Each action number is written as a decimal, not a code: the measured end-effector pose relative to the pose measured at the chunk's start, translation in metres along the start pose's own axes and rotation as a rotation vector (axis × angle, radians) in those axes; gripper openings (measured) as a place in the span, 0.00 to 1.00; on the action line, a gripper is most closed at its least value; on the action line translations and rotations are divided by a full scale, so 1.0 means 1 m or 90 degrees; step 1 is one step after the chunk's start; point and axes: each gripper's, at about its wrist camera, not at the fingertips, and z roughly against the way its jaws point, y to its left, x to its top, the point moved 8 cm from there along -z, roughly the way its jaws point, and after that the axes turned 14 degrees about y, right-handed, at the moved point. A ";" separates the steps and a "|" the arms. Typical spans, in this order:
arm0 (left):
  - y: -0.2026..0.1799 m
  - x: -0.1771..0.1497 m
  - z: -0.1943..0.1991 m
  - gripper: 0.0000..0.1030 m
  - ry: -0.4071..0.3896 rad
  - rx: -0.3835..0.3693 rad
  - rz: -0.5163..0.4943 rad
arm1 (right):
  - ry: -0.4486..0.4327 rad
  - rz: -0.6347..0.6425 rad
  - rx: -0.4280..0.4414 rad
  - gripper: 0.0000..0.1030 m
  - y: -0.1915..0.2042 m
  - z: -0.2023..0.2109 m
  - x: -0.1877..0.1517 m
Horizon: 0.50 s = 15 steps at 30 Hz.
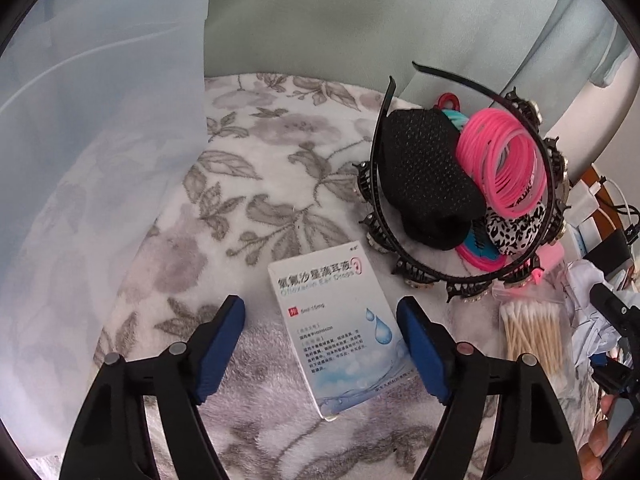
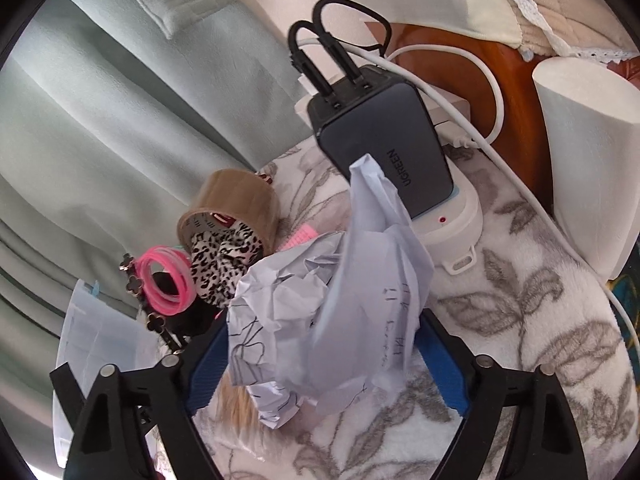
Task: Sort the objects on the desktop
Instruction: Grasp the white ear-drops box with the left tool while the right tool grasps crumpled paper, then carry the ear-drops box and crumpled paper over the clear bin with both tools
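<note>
— Risk on the left side? Looks like a corner-only pinch. Left tool (image 1: pixel 320 304) spread wide, straddling the white-and-blue ear-drops carton (image 1: pixel 340 340) lying flat and skewed on the grey floral fleece cover (image 1: pixel 260 160). Neither pad pressing yet. Could twist out or skid over the pile if closed off-centre.

— And on the right?

— Right tool (image 2: pixel 320 328) wide around the crumpled white paper wad (image 2: pixel 320 300). Seems to touch both pads; cannot tell whether truly pinched. Springy, so liable to pop free, or to snag the clear bag of cotton swabs (image 1: pixel 532 336) just beside.

— Anything seen only from one side?

— Carton and black clip-studded headband (image 1: pixel 404 258) clear only from the left wrist. Brown tape roll (image 2: pixel 236 200), grey charger block (image 2: pixel 384 148) with cables and white paper roll (image 2: pixel 588 160) only from the right.
</note>
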 end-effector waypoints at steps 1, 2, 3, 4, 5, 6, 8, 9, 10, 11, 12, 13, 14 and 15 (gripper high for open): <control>0.001 -0.001 0.002 0.73 -0.002 0.002 -0.001 | 0.001 0.000 0.003 0.83 -0.001 0.000 -0.002; 0.002 -0.002 0.003 0.71 -0.003 0.004 0.001 | 0.001 0.000 0.005 0.82 -0.002 0.000 -0.005; 0.002 0.000 0.002 0.66 -0.005 0.005 0.004 | 0.003 -0.003 0.011 0.81 -0.004 0.001 -0.008; 0.004 0.001 0.003 0.60 -0.008 0.003 0.004 | 0.005 -0.006 0.016 0.81 -0.006 0.002 -0.011; 0.006 0.001 0.005 0.56 -0.011 0.002 0.005 | 0.006 -0.012 0.024 0.81 -0.001 0.004 -0.009; 0.007 0.001 0.006 0.52 -0.013 0.001 0.005 | 0.006 -0.014 0.030 0.81 -0.002 0.007 -0.012; 0.010 -0.003 0.010 0.49 -0.013 0.004 0.003 | 0.005 -0.018 0.041 0.81 -0.004 0.013 -0.020; 0.010 -0.004 0.011 0.49 -0.014 0.007 0.003 | 0.005 -0.018 0.044 0.81 -0.005 0.016 -0.024; 0.011 -0.006 0.013 0.49 -0.014 0.009 0.003 | 0.006 -0.018 0.046 0.81 -0.006 0.018 -0.028; 0.011 -0.008 0.014 0.48 -0.013 0.012 0.003 | 0.006 -0.017 0.048 0.81 -0.007 0.022 -0.032; 0.011 -0.010 0.016 0.48 -0.013 0.015 0.003 | 0.005 -0.017 0.049 0.81 -0.008 0.025 -0.036; 0.011 -0.012 0.016 0.48 -0.012 0.017 0.000 | 0.003 -0.016 0.052 0.81 -0.008 0.028 -0.040; 0.010 -0.015 0.017 0.48 -0.011 0.018 -0.002 | 0.002 -0.015 0.055 0.81 -0.009 0.031 -0.044; 0.010 -0.017 0.018 0.48 -0.011 0.019 -0.004 | 0.002 -0.016 0.057 0.81 -0.010 0.034 -0.048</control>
